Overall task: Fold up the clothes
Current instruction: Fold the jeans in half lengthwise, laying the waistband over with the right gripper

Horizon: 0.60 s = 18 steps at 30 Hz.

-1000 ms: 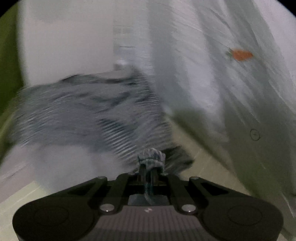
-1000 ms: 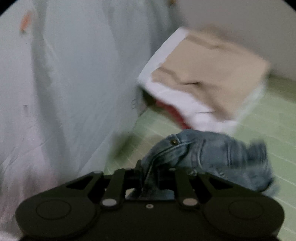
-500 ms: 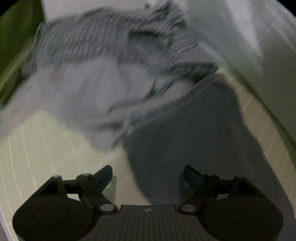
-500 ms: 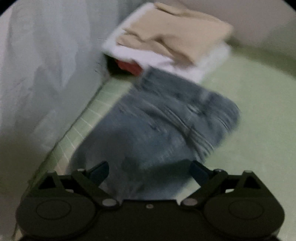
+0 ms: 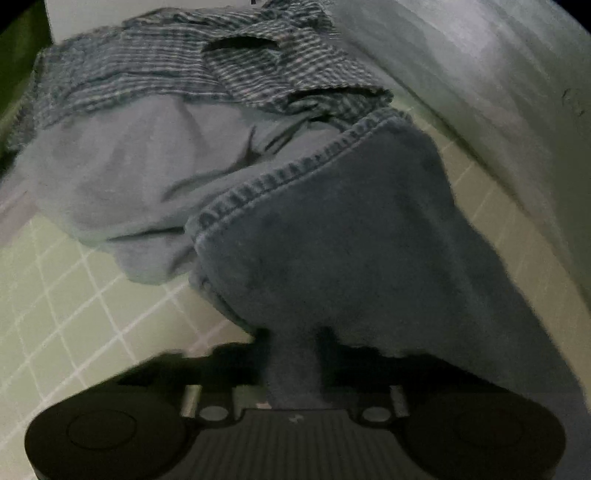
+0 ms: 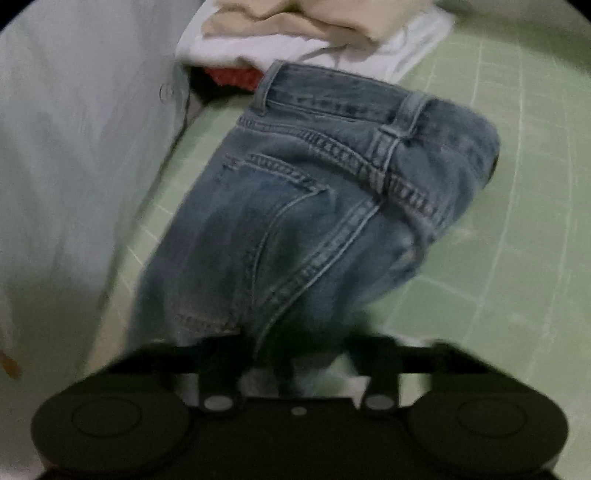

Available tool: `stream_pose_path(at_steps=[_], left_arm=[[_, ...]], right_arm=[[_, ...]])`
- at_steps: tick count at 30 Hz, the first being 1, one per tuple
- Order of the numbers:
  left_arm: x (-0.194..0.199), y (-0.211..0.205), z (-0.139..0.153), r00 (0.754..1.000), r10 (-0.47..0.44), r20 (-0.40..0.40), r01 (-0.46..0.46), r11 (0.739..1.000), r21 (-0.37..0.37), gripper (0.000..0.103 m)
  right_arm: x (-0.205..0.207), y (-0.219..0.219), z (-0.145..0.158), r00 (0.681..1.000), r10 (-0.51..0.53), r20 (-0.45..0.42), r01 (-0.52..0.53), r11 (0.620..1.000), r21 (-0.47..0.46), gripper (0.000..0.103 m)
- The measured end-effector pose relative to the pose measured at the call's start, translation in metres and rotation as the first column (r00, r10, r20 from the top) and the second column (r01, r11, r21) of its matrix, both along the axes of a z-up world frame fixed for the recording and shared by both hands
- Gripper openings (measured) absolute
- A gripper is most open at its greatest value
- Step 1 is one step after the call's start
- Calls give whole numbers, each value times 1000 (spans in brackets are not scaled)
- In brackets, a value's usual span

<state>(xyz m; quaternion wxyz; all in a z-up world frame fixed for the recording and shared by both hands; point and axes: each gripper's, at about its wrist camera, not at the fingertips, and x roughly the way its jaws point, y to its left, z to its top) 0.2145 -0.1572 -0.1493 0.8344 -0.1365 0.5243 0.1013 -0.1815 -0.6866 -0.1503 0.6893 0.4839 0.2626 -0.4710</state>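
Note:
A pair of blue jeans (image 5: 351,240) lies flat on the green gridded mat (image 5: 74,314). The left wrist view shows the hem end of a leg. My left gripper (image 5: 293,354) is shut, with a fold of denim pinched between its jaws at the near edge. The right wrist view shows the waistband and back pocket of the jeans (image 6: 314,184). My right gripper (image 6: 310,354) points steeply down at their near edge. Its jaws are closing, and bunched denim sits between them. Both grippers' fingertips are dark and partly buried in the cloth.
A checked shirt (image 5: 184,62) and a grey garment (image 5: 122,177) lie heaped beyond the jeans' hem. Folded beige (image 6: 295,18), white (image 6: 258,48) and red (image 6: 232,75) clothes are stacked past the waistband. Pale buttoned cloth (image 6: 74,147) hangs along one side of the mat (image 6: 498,258).
Both grippers held bunched denim in the air, let go and spread wide as the jeans dropped flat. They have since sunk toward the mat and closed on the near edge.

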Motion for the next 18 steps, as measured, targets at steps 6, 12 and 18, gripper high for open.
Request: stream_pose_path(at_steps=[6, 12, 18], left_arm=[[-28, 29, 12, 997, 51, 59, -45, 994, -95, 9], [-92, 49, 17, 998, 44, 48, -38, 992, -119, 8], [-181, 78, 4, 999, 53, 13, -50, 990, -131, 9]], right_arm=[[-22, 11, 16, 992, 109, -62, -116, 987, -108, 9], [-90, 16, 13, 987, 127, -99, -139, 983, -118, 9], [-138, 30, 13, 981, 134, -139, -150, 983, -107, 9]])
